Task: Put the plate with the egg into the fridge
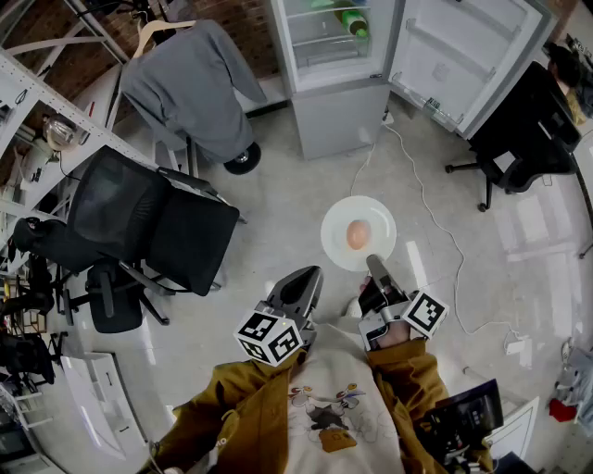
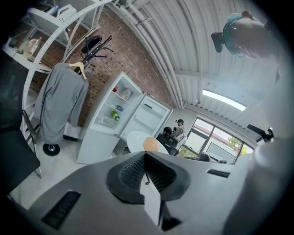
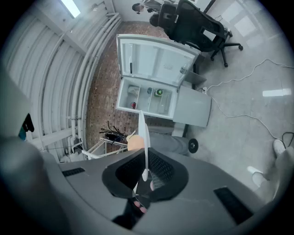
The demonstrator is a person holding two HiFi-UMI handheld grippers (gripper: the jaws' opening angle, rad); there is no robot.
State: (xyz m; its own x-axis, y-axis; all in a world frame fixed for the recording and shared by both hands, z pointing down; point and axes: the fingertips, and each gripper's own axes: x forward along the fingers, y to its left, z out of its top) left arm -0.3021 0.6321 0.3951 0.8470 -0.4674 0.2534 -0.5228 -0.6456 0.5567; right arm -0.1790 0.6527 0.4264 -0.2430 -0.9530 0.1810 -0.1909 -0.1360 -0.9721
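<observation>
Right gripper is clamped on the near rim of the white plate, jaws almost together with only the rim between them. The egg sits loose mid-plate. The plate is carried over the floor, well short of the open fridge.

Left gripper has its jaws together and empty, just beside the right one, not supporting the plate.

Risks:
- Single-edge pinch means the plate can pivot in the pads. Any tilt and the egg rolls off.
- White cable runs across the floor on the way to the fridge, likely snag or trip point.
- Fridge shelves look tight, and a green bottle is already on one. Clipping a shelf edge with the far rim would jolt the egg.
</observation>
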